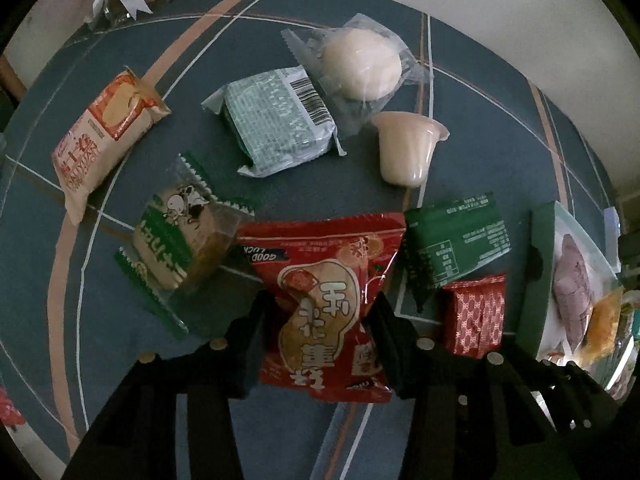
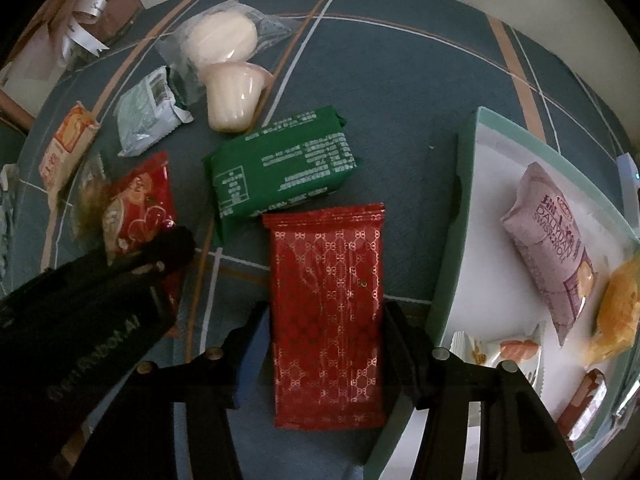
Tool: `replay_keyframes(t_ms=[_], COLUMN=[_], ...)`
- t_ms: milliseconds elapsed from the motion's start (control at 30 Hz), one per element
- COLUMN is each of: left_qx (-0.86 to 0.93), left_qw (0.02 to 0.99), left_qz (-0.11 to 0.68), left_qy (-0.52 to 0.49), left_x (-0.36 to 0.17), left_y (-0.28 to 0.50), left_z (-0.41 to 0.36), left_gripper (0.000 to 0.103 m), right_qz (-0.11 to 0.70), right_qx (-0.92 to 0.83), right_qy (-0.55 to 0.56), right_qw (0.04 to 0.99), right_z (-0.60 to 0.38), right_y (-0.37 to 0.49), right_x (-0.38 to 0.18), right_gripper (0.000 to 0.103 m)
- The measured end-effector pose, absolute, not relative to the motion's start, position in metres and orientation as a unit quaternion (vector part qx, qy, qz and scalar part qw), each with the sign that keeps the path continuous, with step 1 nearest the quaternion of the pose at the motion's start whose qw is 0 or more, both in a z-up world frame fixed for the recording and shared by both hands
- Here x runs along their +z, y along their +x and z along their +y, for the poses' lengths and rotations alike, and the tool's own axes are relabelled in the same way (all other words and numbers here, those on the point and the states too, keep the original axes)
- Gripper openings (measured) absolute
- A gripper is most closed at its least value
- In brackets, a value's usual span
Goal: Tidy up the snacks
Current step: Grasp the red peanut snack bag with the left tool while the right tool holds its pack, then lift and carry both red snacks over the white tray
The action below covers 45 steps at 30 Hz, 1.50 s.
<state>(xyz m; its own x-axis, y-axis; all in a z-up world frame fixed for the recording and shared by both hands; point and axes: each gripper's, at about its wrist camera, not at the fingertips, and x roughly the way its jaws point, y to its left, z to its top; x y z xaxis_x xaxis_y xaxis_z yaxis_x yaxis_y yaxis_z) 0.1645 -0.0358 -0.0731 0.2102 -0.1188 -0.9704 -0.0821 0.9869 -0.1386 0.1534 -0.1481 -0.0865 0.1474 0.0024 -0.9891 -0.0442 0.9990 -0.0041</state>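
My left gripper (image 1: 322,308) is shut on a red snack bag with a peanut picture (image 1: 324,300), pinching its crumpled middle. It also shows in the right wrist view (image 2: 136,208), with the left gripper (image 2: 160,256) on it. My right gripper (image 2: 326,316) has its fingers at both sides of a red patterned packet (image 2: 328,316), also seen in the left wrist view (image 1: 476,320). I cannot tell whether the fingers press it. A pale green box with a white inside (image 2: 464,184) at the right holds a purple swiss roll pack (image 2: 548,248) and other snacks.
On the blue patterned tablecloth (image 1: 480,128) lie a green packet (image 2: 276,168), a jelly cup (image 1: 408,148), a clear-wrapped white bun (image 1: 360,64), a pale green barcode pack (image 1: 280,124), an orange swiss roll pack (image 1: 104,136) and a green-trimmed cake pack (image 1: 180,240).
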Motion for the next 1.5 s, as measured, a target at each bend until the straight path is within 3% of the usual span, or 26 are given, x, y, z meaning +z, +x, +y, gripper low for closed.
replay_keyframes(t_ms=[633, 1500], left_qx=[-0.018, -0.025], left_qw=[0.777, 0.856], left_qz=[0.615, 0.483], left_qy=[-0.135, -0.183], left_x=[-0.045, 0.063], left_y=[0.147, 0.126], left_z=[-0.044, -0.024], left_gripper=[0.043, 0.043], right_qz=[0.652, 0.573], right_qx=[0.015, 0.012], right_qy=[0.000, 0.077], right_qw=[0.758, 0.816], right_z=[-0.148, -0.193], right_y=[0.147, 0.127], right_x=[-0.076, 0.034], right_gripper=[0.049, 0.049])
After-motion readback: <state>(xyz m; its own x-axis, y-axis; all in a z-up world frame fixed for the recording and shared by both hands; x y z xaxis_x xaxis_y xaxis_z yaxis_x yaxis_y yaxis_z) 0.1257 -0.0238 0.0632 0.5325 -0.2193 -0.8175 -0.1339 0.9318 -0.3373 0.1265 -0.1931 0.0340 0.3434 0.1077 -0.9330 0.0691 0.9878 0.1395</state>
